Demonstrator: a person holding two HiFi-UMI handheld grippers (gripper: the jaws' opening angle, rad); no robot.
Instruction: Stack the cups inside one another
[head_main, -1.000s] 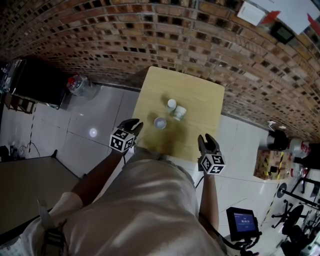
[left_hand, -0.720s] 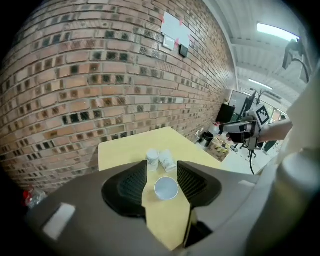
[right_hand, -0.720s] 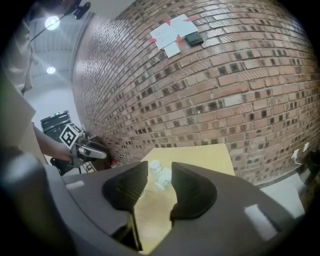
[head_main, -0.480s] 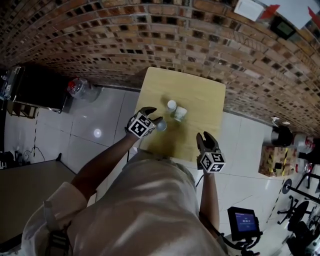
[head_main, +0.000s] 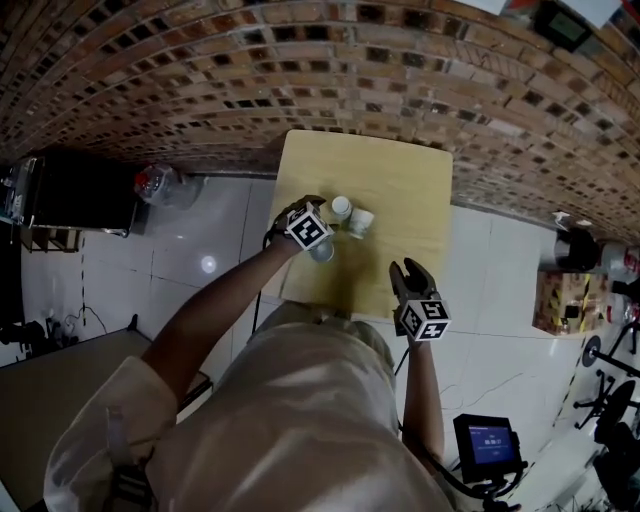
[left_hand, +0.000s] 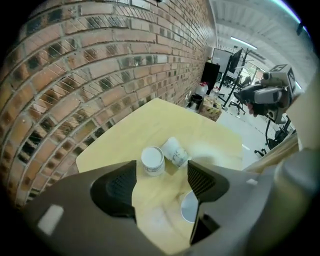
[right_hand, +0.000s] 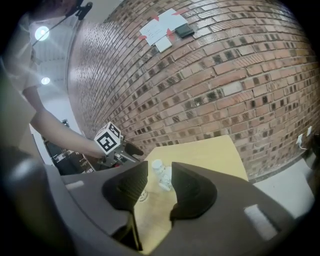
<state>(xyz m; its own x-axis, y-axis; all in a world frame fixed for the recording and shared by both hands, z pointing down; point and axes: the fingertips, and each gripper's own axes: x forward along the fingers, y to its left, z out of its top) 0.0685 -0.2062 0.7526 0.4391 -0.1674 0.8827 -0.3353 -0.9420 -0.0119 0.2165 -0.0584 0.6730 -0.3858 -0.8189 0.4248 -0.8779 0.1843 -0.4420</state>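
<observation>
Your left gripper (left_hand: 161, 172) is over the near-left part of the wooden surface (head_main: 400, 190), pointing steeply down. Jaws are spread wide; they've just been opening & the pads press on nothing. The near cup (left_hand: 188, 207), white, open end up, shows partly in the gap. In the left gripper view it sits right at the inner edge of the right-hand jaw, the rest hidden behind that jaw; can't tell if it touches. Further in, approx. mid-surface, the upright cup (left_hand: 152, 160) stands on end w/ print round its side. The tipped cup (left_hand: 175, 151) lies over just beside it, to its right; contact btw. the two is unclear. None of the 3 is inside another. Your right gripper (head_main: 408, 275) hangs at the surface's near edge, right side, well apart from all 3. Its jaws are partway apart w/ nothing btw. them. A brick wall (head_main: 300, 80) runs behind the surface.
</observation>
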